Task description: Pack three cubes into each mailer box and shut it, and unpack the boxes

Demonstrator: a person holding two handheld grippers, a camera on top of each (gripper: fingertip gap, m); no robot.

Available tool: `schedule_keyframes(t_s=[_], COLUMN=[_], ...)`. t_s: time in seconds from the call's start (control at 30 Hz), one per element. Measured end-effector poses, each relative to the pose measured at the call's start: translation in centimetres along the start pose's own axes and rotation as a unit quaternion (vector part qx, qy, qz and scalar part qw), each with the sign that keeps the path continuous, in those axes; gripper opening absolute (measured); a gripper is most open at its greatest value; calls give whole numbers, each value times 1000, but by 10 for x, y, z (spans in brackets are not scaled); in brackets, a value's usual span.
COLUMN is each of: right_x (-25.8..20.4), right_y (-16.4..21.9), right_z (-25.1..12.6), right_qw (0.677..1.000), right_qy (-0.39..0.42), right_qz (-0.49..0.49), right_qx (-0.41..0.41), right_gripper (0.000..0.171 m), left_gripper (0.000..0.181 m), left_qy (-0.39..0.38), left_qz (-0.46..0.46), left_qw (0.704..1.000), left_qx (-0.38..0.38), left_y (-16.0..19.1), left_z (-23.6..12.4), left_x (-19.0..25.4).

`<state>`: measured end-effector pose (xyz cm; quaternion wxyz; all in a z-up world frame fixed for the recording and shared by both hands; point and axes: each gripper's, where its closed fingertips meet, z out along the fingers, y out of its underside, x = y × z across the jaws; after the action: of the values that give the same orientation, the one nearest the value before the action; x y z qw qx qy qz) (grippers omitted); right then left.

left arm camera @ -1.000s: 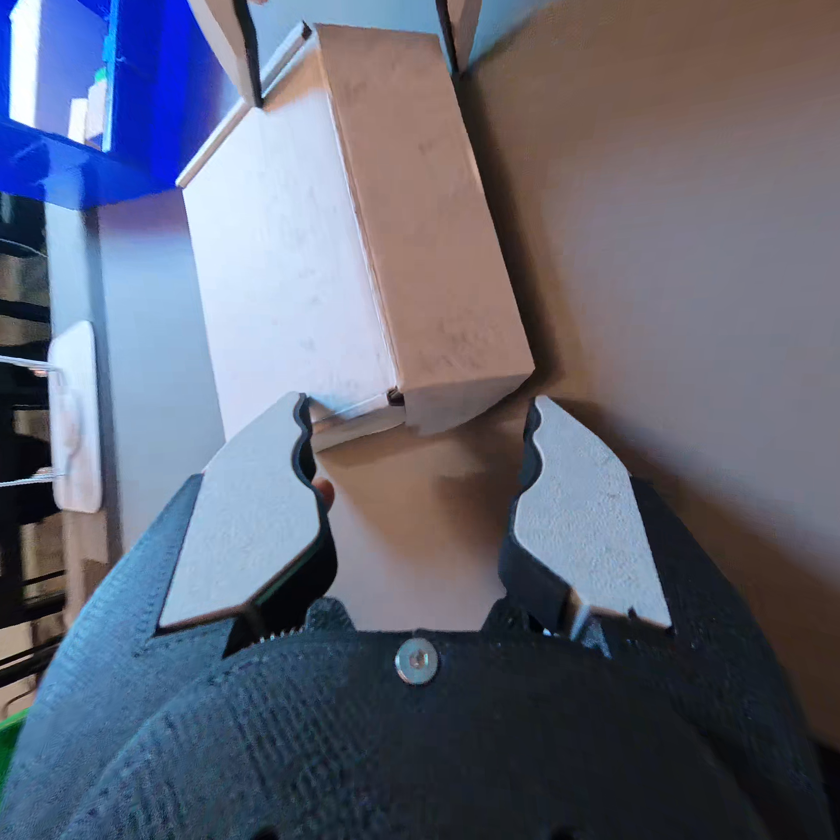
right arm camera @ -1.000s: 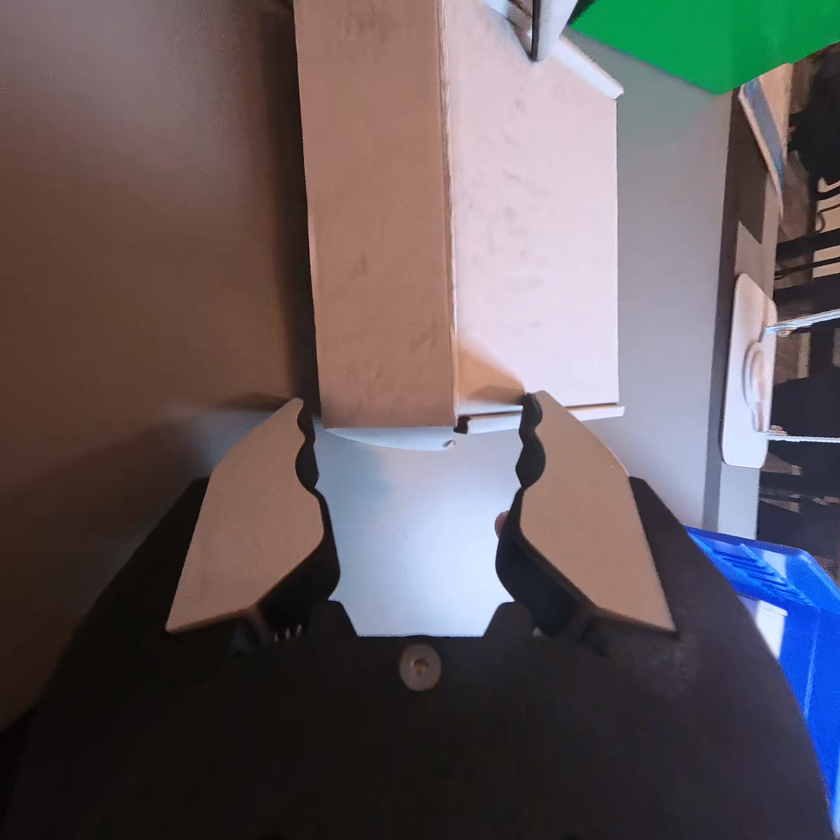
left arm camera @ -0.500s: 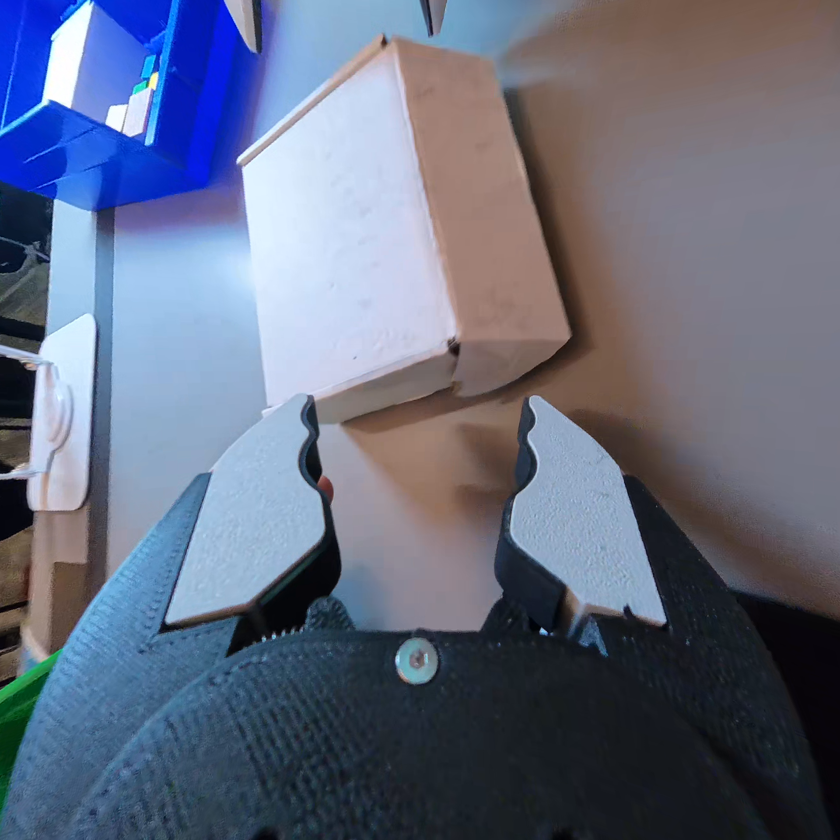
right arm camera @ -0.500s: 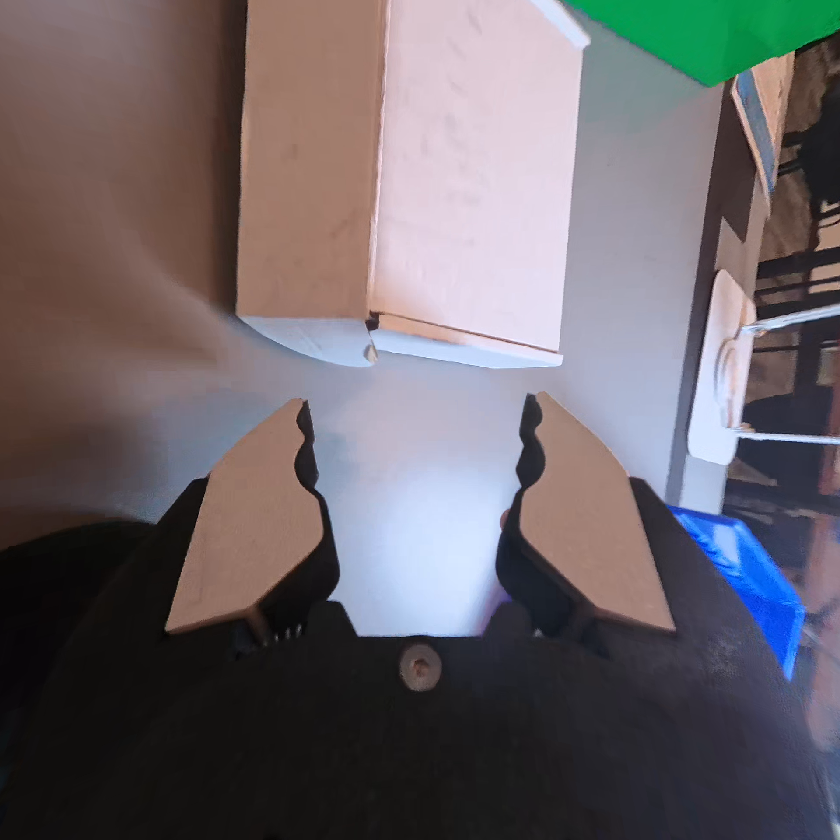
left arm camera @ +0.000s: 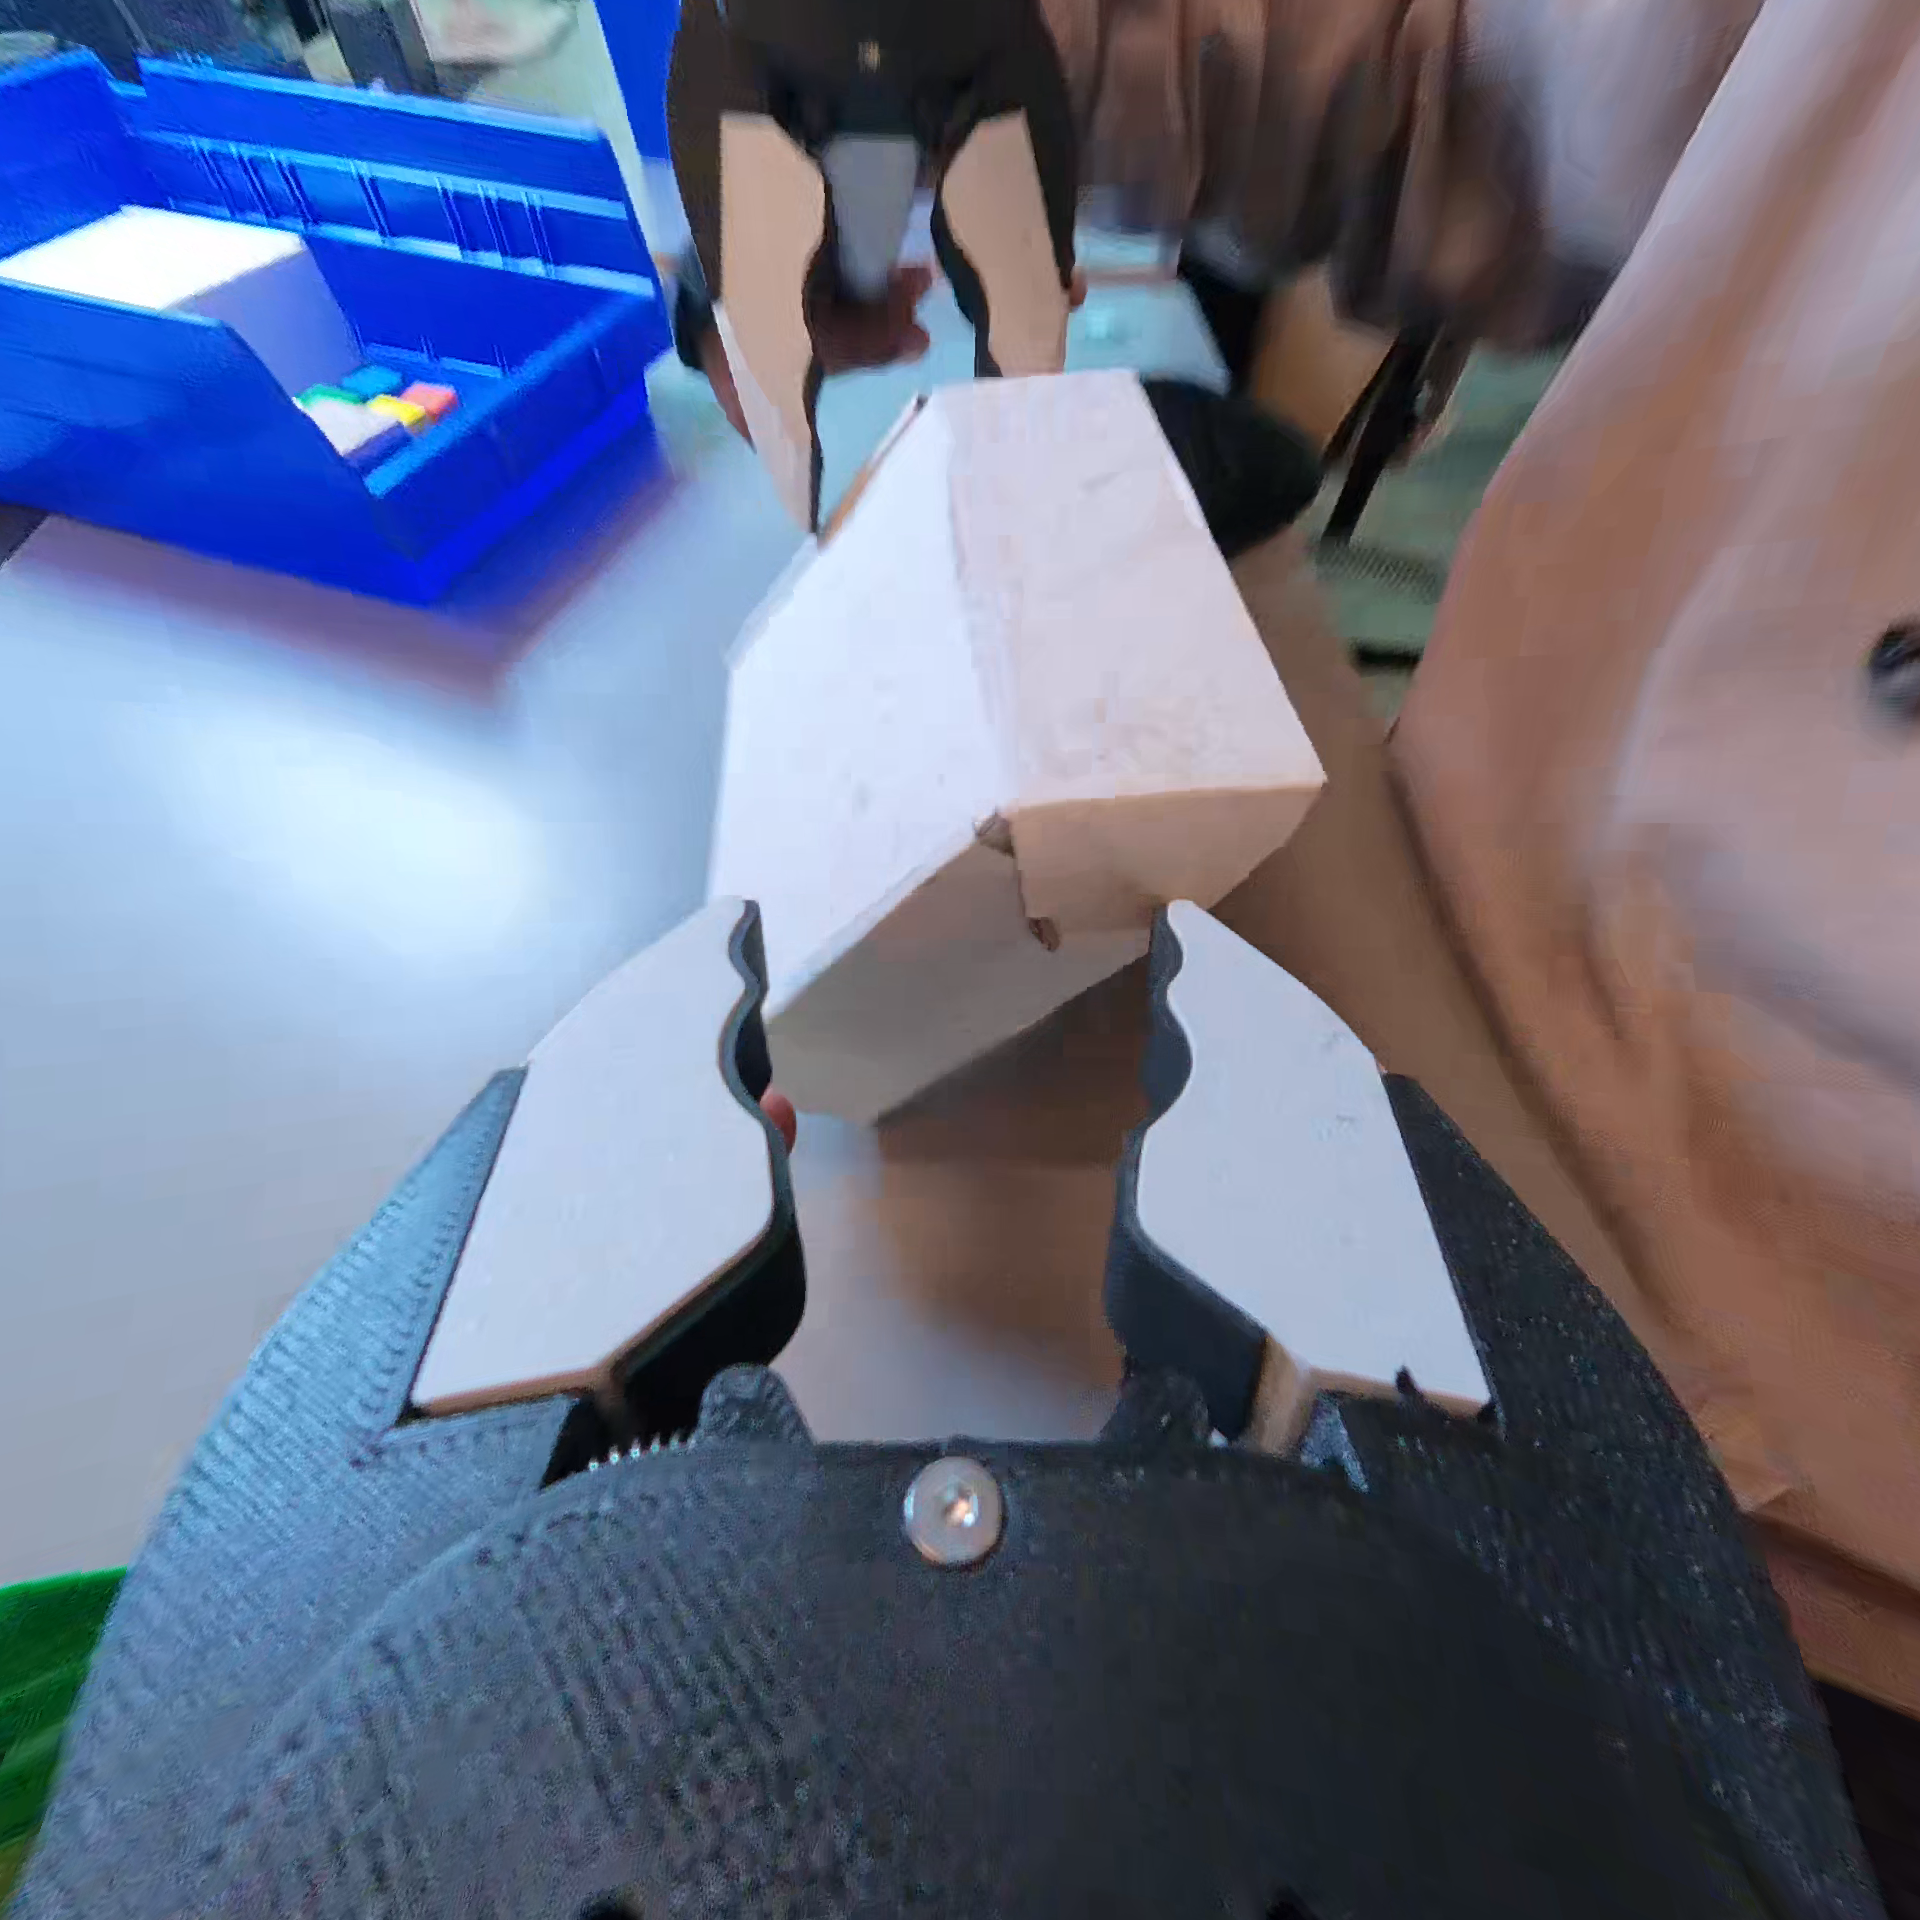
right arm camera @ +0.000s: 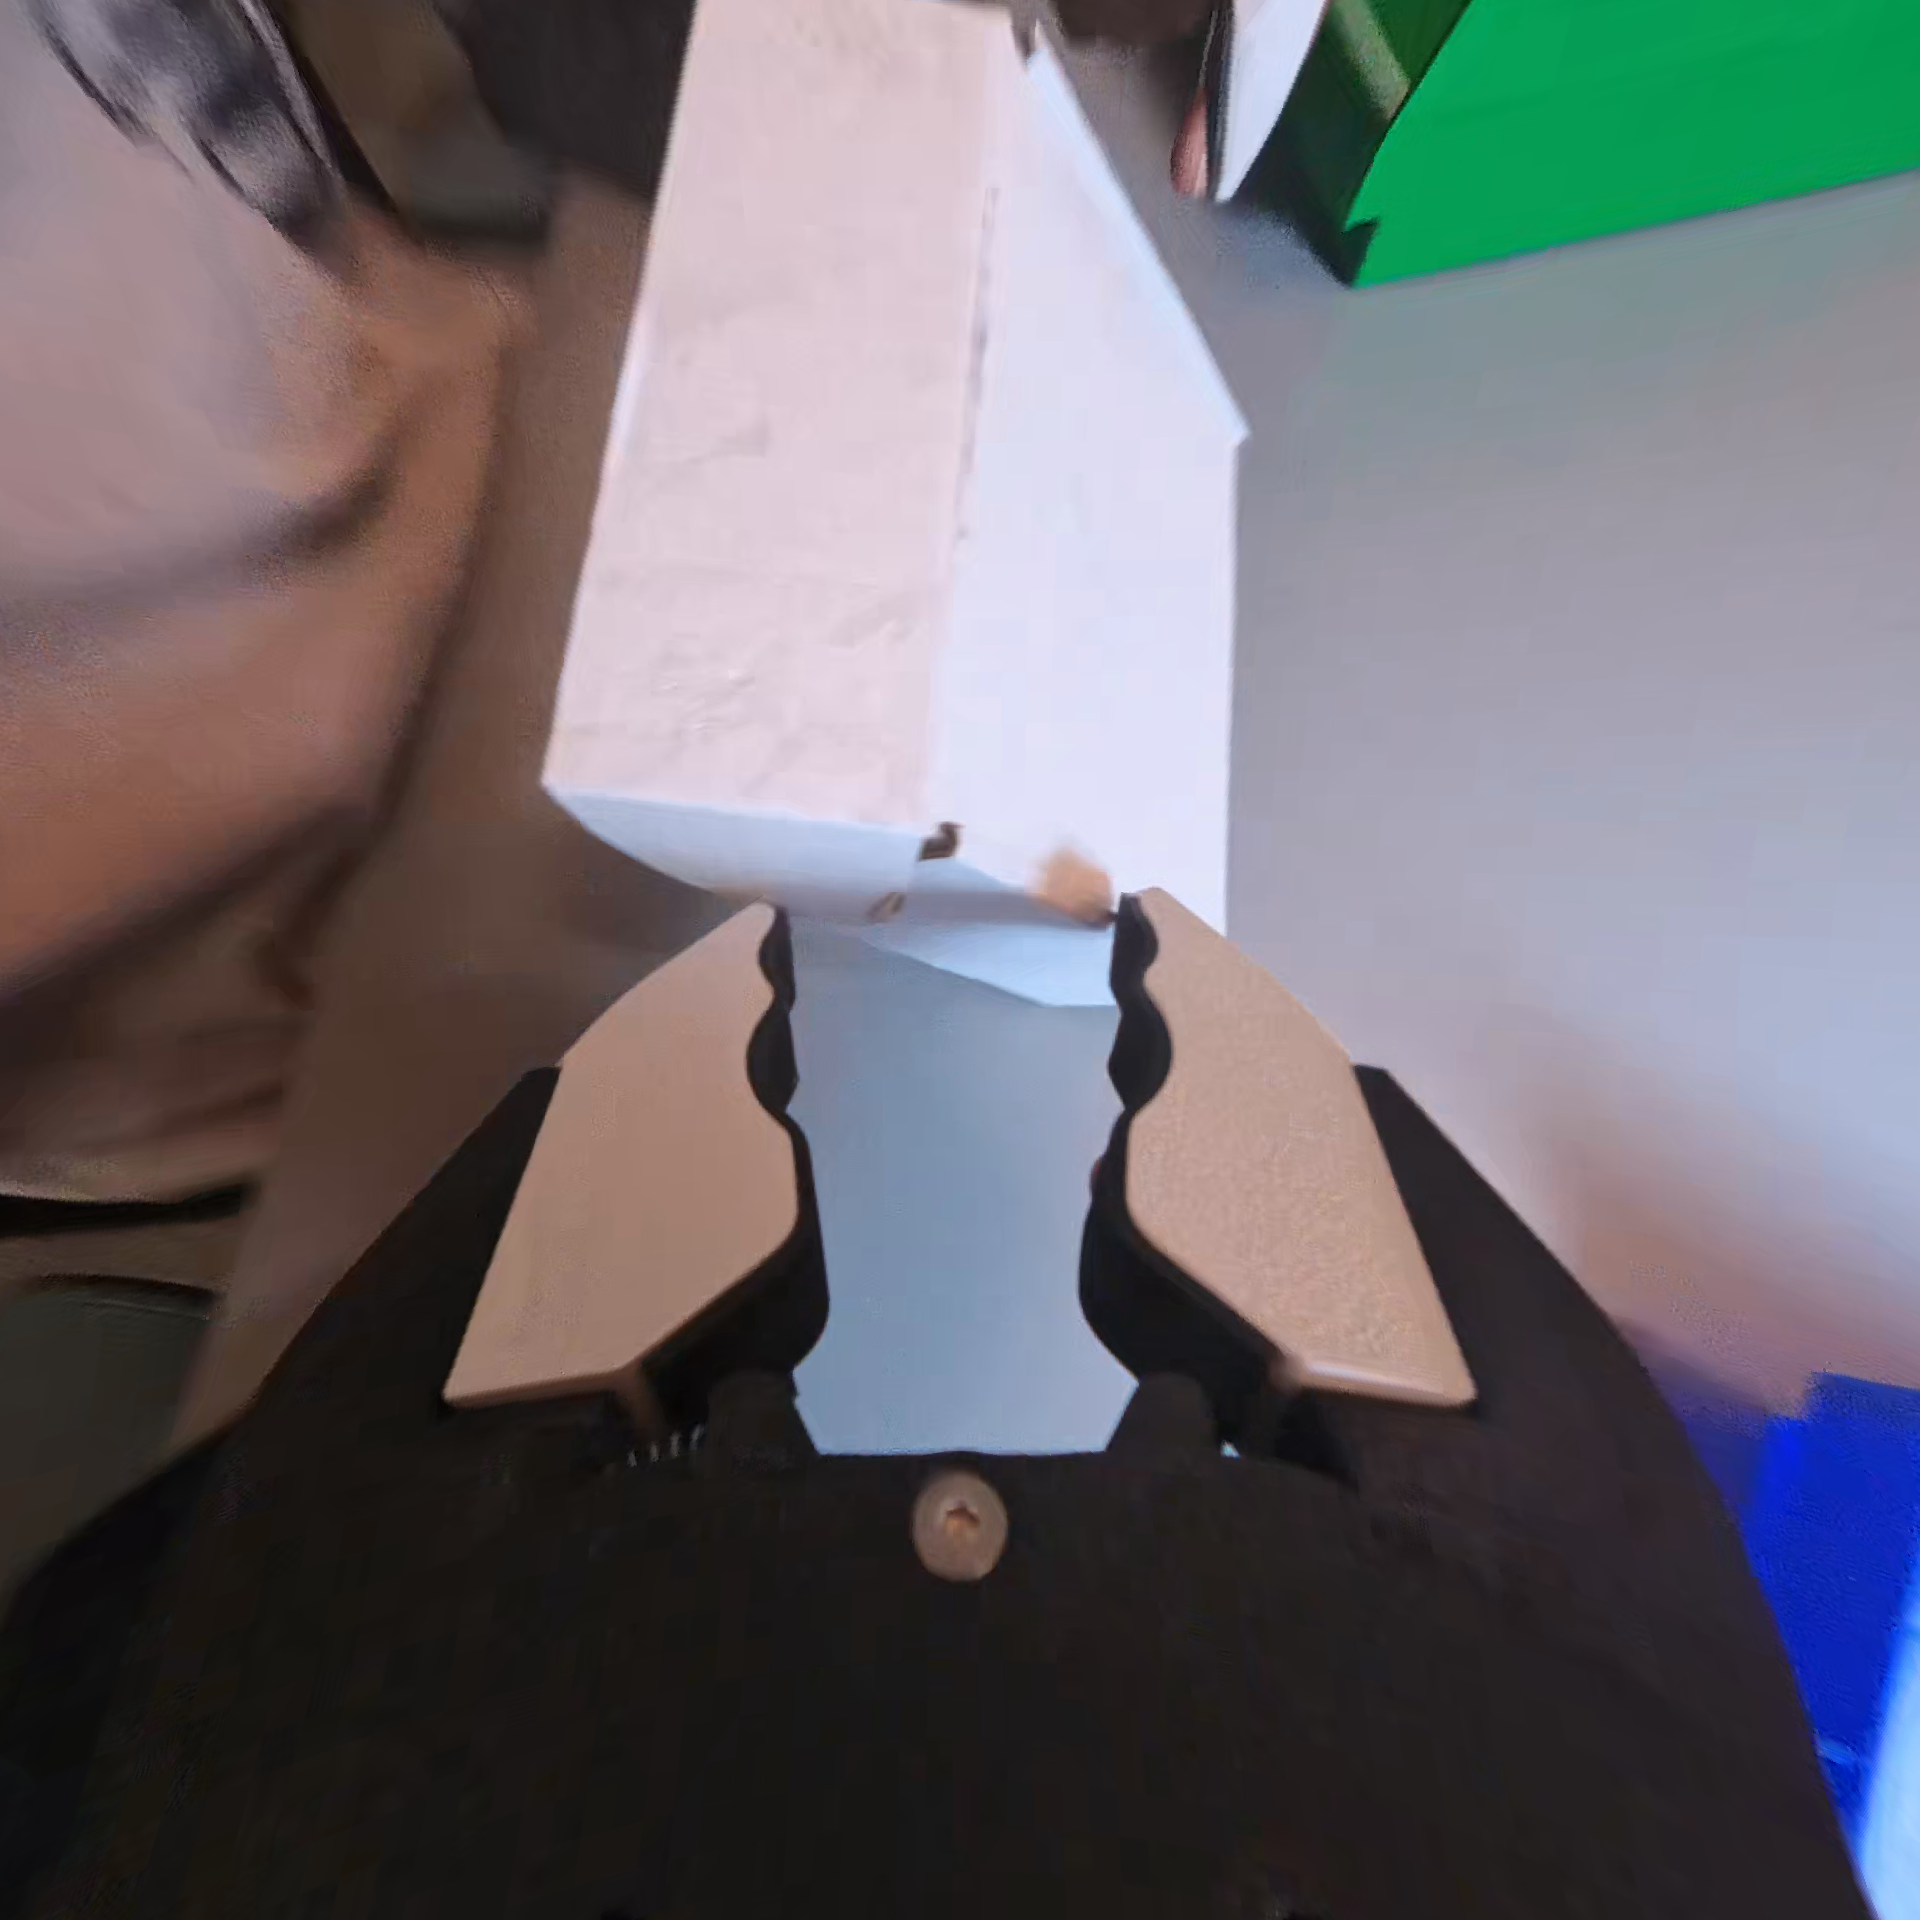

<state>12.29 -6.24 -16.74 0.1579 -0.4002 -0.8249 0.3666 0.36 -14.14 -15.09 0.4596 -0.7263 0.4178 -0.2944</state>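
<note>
A closed white mailer box (left arm camera: 966, 665) hangs tilted above the grey table (left arm camera: 260, 831), held by its two short ends. My left gripper (left arm camera: 951, 920) has its jaws narrowed onto the near end, and a corner of the box sits between the tips. My right gripper's fingers (left arm camera: 764, 343) hold the far end. In the right wrist view the box (right arm camera: 790, 499) runs away from my right gripper (right arm camera: 948, 909), whose tips pinch the end flap. Small coloured cubes (left arm camera: 379, 410) lie in a blue bin (left arm camera: 499, 343).
The blue bin stands at the back left of the table and also holds a white box (left arm camera: 145, 255). A green bin (right arm camera: 1621, 135) is on the opposite side. The person's beige garment (left arm camera: 1662, 727) is close along one side of the box.
Both grippers had pulled back from the box lying flat. They have now come back to its ends, narrowed their jaws and raised it, tilted, off the table.
</note>
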Motion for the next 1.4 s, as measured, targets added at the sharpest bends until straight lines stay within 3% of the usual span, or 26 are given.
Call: schedule_keyframes(t_s=[0.03,0.2,0.43,0.67,0.83,0.93,1.23,1.4], right_x=[0,13,3,7,4,5,11,7], right_y=[-5,-9,-9,-28,-36,-41,-49,-51], right_z=[-5,-6,-12,-27,-15,-16,-20,-20], right_qw=[999,980,977,986,988,985,954,945], right_qy=[-26,-74,-69,-38,-50,-49,-92,-95], right_qz=[35,136,120,51,29,46,224,263], right_qx=[29,129,163,152,144,158,179,167], right_gripper=[54,47,55,60,43,40,36,36], left_gripper=[70,69,65,66,39,33,27,26], left_qy=[9,34,21,58,66,60,64,68], left_qz=[-23,-98,-75,-3,48,54,-53,-113], left_qw=[999,991,991,997,997,997,996,990], left_qx=[22,80,104,45,-17,-15,39,47], left_y=[-7,-10,-15,-26,-23,-26,-38,-39], left_z=[-3,-9,-26,-25,-9,-7,-14,-14], left_x=[-1,-10,-9,4,6,6,-4,-7])
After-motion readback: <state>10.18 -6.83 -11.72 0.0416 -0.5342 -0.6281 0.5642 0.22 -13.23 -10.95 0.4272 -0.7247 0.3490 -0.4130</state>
